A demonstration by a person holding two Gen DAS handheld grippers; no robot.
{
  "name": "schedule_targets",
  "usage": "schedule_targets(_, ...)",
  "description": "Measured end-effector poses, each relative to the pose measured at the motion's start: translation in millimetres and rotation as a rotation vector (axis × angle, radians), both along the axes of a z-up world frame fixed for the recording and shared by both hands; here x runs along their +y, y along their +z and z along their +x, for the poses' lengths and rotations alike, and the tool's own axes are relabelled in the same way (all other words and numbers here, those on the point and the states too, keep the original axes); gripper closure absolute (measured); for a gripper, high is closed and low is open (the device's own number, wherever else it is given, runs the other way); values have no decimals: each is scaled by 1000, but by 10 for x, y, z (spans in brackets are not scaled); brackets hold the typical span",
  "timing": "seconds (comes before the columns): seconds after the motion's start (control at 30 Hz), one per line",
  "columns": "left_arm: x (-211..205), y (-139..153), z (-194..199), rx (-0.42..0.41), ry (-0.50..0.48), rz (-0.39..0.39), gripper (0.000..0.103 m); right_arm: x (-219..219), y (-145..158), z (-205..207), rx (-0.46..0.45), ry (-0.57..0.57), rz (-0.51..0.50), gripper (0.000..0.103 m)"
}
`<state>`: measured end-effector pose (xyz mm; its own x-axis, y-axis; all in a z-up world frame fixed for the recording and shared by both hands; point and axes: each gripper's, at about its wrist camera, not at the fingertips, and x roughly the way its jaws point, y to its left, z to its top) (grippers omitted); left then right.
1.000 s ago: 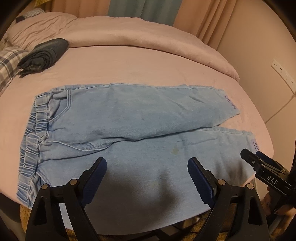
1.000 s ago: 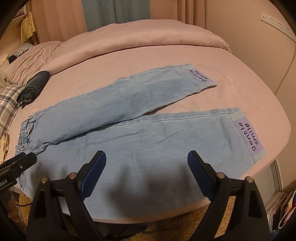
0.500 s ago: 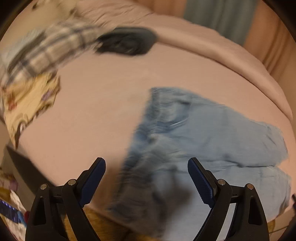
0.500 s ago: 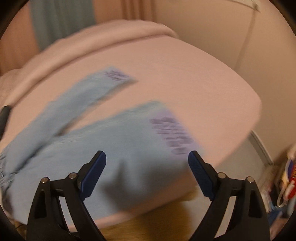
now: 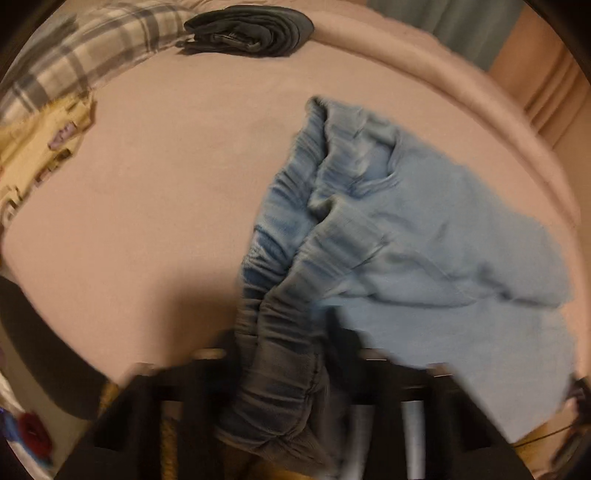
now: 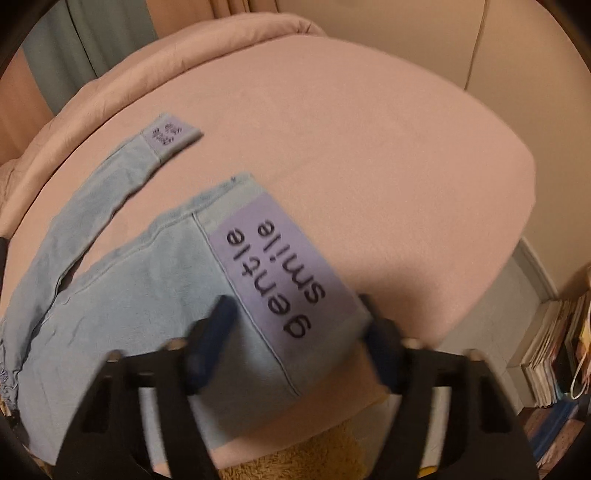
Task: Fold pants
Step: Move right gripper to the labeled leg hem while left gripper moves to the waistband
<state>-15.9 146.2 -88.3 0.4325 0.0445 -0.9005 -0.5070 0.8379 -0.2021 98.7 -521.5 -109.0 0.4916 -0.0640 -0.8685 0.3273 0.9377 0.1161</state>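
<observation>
Left hand-held gripper (image 5: 284, 373) sits low at the near bed edge, pointing forward across the mattress, clamped on the bunched elastic waistband of the light blue denim pants (image 5: 424, 236); the waist fabric is gathered and pulled up between its fingers, blurred. Right hand-held gripper (image 6: 295, 343) is also low at the bed edge, aimed along the near leg, jaws still apart but narrowed, blue fingertips (image 6: 210, 343) straddling the cuff on either side of the lilac "gentle smile" hem patch (image 6: 284, 273); cannot tell if the pads touch cloth yet. Pants lie on the pink bed sheet (image 6: 369, 147), near leg at the edge, far leg angled away with its own small lilac patch (image 6: 168, 134). Dark folded garment (image 5: 251, 31) and grey plaid pillow (image 5: 92, 55) sit at the far side. Stacked books (image 6: 554, 350) stand on the floor right.
</observation>
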Motion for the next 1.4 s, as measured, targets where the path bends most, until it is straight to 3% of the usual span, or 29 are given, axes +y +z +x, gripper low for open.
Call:
schedule_targets(0.03,39,48,-8,-5,28,-30,78,7,25,13,-6,8,8,86)
schedule_targets(0.07,60,92,-28,-17,35,-50,78,2,67,28,-19,-6,4,90)
schedule_targets(0.13,91,270,-110,-76,35,-67,78,-2,185,91,-41,-21,22,91)
schedule_targets(0.23,104,453,-233,-122,43,-81,78,45,479,91,-145,12,36,91)
schedule_targets(0.37,147,308,-260,-79,40,-71,78,37,687,63,-210,-26,26,91)
schedule_targets(0.47,253,-67,-183,4,58,-93,73,16,532,60,-160,-38,7,91)
schedule_targets(0.57,207,-47,-110,2,43,-53,68,-8,160,157,-55,-43,-2,91)
schedule_targets(0.67,208,35,-110,35,50,12,46,-75,-84,188,-18,-31,-6,91)
schedule_targets(0.7,214,60,-143,33,62,22,41,-58,-60,201,-14,-30,-21,89)
schedule_targets(0.73,237,93,-157,29,73,21,36,-33,-7,217,7,-36,-61,80)
schedule_targets(0.8,296,179,-185,9,86,-2,35,6,100,243,24,-56,-140,68)
schedule_targets(0.87,337,337,-212,5,136,71,35,31,244,249,11,-62,-212,65)
schedule_targets(0.9,355,416,-228,9,149,124,33,49,327,227,-3,-63,-235,58)
schedule_targets(0.97,398,526,-221,5,171,182,30,74,465,173,-42,-65,-248,41)
schedule_targets(1.03,439,605,-281,-30,192,170,30,80,527,103,-72,-43,-220,27)
schedule_targets(1.1,418,645,-300,-88,181,123,30,140,360,175,-40,6,-148,25)
schedule_targets(1.13,350,682,-275,-127,159,92,30,152,158,245,20,29,-88,25)
schedule_targets(1.2,256,731,-155,-170,106,51,30,165,-109,303,85,31,-71,18)
schedule_targets(1.27,85,790,9,-201,23,18,30,227,-105,333,57,42,-138,16)
schedule_targets(1.33,-58,822,149,-216,-40,6,30,216,-23,398,89,5,-122,18)
schedule_targets(1.4,-192,826,278,-235,-95,-4,30,268,160,438,57,-9,-137,19)
